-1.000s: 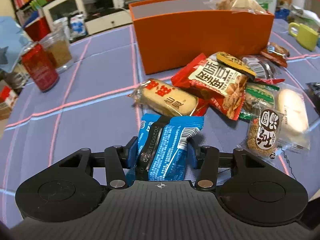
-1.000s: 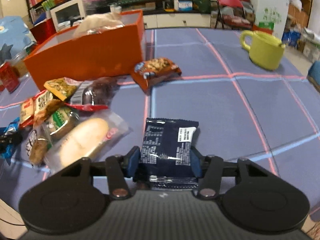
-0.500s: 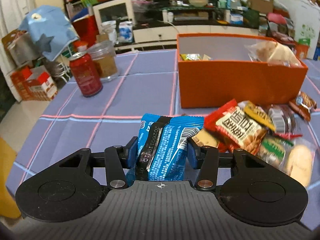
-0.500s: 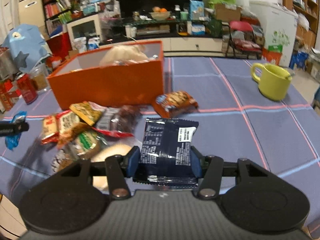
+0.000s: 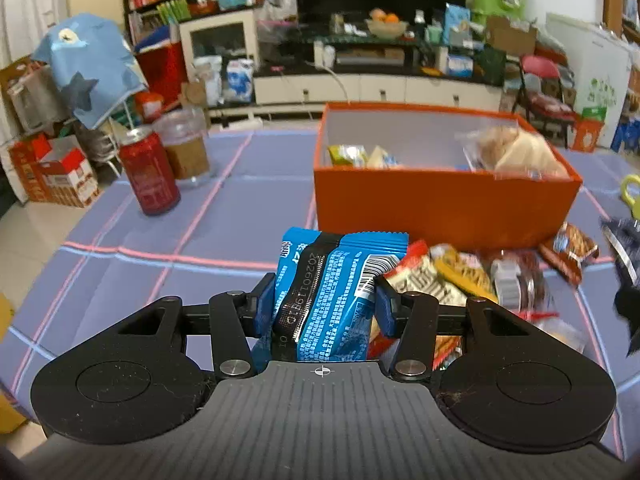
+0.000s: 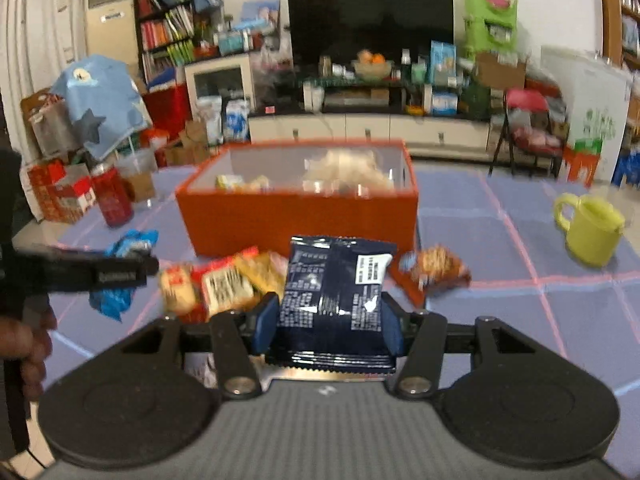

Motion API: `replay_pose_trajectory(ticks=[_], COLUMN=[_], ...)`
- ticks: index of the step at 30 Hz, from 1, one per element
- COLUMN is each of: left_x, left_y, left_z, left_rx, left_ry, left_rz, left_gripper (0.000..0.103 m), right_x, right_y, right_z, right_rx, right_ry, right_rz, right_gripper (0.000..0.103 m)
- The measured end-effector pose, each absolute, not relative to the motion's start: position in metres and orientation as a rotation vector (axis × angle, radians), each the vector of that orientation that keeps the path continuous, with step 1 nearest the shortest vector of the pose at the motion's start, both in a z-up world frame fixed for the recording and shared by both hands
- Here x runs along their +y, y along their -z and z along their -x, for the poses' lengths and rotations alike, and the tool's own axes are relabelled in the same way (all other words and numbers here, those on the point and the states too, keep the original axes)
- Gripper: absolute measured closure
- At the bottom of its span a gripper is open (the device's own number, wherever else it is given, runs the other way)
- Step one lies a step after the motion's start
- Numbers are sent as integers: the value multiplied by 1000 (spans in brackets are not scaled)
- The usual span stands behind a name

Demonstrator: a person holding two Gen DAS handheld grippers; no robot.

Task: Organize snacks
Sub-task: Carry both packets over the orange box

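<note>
My left gripper [image 5: 324, 306] is shut on a blue snack packet [image 5: 336, 284] and holds it above the table, short of the orange box [image 5: 440, 200]. My right gripper [image 6: 330, 326] is shut on a dark navy snack packet [image 6: 336, 284], also raised and facing the orange box [image 6: 296, 216]. The box holds a bagged bread [image 5: 516, 152] and small packets [image 5: 360, 156]. A pile of loose snacks [image 5: 460, 276] lies on the table in front of the box. In the right wrist view the left gripper [image 6: 120, 272] shows at the left with its blue packet [image 6: 120, 280].
A red can [image 5: 150, 172] and a glass jar [image 5: 184, 148] stand at the table's far left. A yellow-green mug [image 6: 588, 228] stands at the right. A brown snack packet [image 6: 436, 268] lies right of the pile. The purple checked tablecloth [image 5: 224, 216] covers the table.
Both grippers have risen from the table with their packets and now look over the box's rim into it. The pile of snacks sits lower in both views.
</note>
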State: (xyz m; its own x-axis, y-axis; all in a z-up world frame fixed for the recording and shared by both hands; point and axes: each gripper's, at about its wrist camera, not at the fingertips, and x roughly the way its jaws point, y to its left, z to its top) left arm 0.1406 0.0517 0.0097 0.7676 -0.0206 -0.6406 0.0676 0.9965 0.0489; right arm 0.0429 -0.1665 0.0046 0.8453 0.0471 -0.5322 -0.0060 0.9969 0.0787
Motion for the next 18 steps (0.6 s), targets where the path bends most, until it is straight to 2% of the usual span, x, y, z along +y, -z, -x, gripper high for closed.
replay_pose_trajectory(ticks=[10,18], left_x=[46,38], left_y=[-20,-56], left_z=[-149,-180], left_rx=[688,621], left_ry=[59,69], left_rz=[-55,-30], left_gripper=[84,84], right_x=[-165,-168], right_y=[-17,-36], right_z=[-52,-75], right_rx=[513,458], right_ry=[-27,-31], right_rz=[-50,-57], right_gripper=[47,47])
